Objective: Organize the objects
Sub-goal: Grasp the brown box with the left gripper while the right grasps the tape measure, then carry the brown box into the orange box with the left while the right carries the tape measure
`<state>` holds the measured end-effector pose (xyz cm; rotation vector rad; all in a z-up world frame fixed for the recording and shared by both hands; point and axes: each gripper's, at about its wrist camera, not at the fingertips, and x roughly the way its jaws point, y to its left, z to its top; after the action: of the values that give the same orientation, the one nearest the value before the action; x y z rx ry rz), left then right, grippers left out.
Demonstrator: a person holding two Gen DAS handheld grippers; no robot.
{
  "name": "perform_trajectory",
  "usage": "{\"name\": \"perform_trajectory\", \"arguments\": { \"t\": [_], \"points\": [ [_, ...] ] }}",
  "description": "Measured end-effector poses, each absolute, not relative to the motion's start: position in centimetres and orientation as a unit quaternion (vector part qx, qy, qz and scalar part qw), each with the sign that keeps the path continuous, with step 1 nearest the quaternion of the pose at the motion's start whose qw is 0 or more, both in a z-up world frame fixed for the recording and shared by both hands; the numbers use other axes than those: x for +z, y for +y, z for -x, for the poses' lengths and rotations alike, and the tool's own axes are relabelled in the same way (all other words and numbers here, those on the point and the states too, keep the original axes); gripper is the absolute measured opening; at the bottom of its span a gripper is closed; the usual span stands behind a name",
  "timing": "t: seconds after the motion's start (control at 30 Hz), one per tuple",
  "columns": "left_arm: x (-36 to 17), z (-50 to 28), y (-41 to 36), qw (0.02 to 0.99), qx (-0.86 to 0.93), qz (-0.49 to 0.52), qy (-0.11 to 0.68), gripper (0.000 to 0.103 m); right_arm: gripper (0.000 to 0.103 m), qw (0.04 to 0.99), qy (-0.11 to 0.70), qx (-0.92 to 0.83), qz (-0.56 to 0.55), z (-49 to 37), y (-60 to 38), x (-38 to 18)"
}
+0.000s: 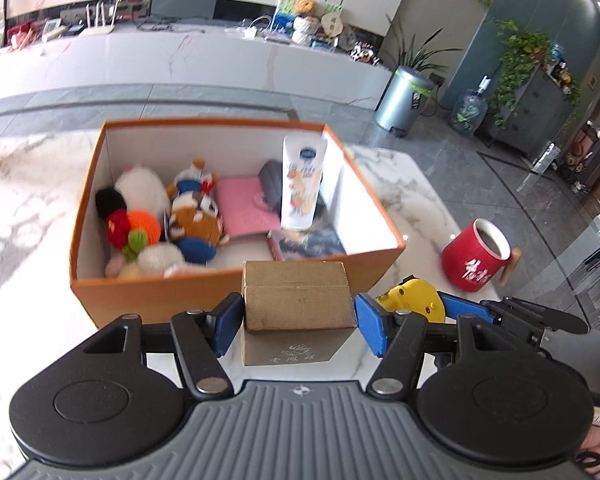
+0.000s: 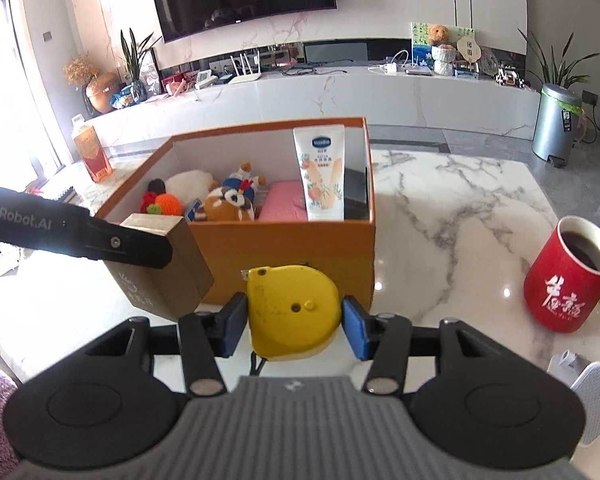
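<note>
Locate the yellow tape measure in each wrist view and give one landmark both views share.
Left wrist view: the yellow tape measure sits at lower right, partly hidden behind the left gripper's right finger, beside the brown box.
Right wrist view: it sits at lower centre, between the right gripper's blue pads.
Shared landmark: the orange box just beyond it.

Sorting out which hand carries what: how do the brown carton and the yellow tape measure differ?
The brown carton is a boxy, flat-sided cardboard block; the yellow tape measure is rounded plastic. The carton sits in the left gripper, the tape measure in the right gripper. The carton looks bulkier. Both are clamped between blue fingers, in front of the orange box.
</note>
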<state>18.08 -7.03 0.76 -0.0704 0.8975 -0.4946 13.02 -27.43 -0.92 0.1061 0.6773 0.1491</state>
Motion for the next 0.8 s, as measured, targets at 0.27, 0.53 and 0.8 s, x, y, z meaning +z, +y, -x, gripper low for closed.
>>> {"name": "perform_trajectory", "arguments": {
  "t": [0.27,0.53,0.8],
  "points": [
    [3.4,-21.8,-7.0,0.876,-0.258,0.032,0.407,0.071,0.053,0.950,0.300,0.077,-0.043,-15.4,-28.1,2.6],
    [1.3,-27.5,-7.6,0.856,-0.274,0.046,0.436,0.071,0.053,0.948,0.310,0.066,-0.035,-20.8,-29.6,3.9],
    [-4.8,-32.4,-8.5,0.826,-0.255,0.044,0.501,0.071,0.053,0.935,0.346,0.073,-0.041,-24.4,-29.8,2.4]
  ]
}}
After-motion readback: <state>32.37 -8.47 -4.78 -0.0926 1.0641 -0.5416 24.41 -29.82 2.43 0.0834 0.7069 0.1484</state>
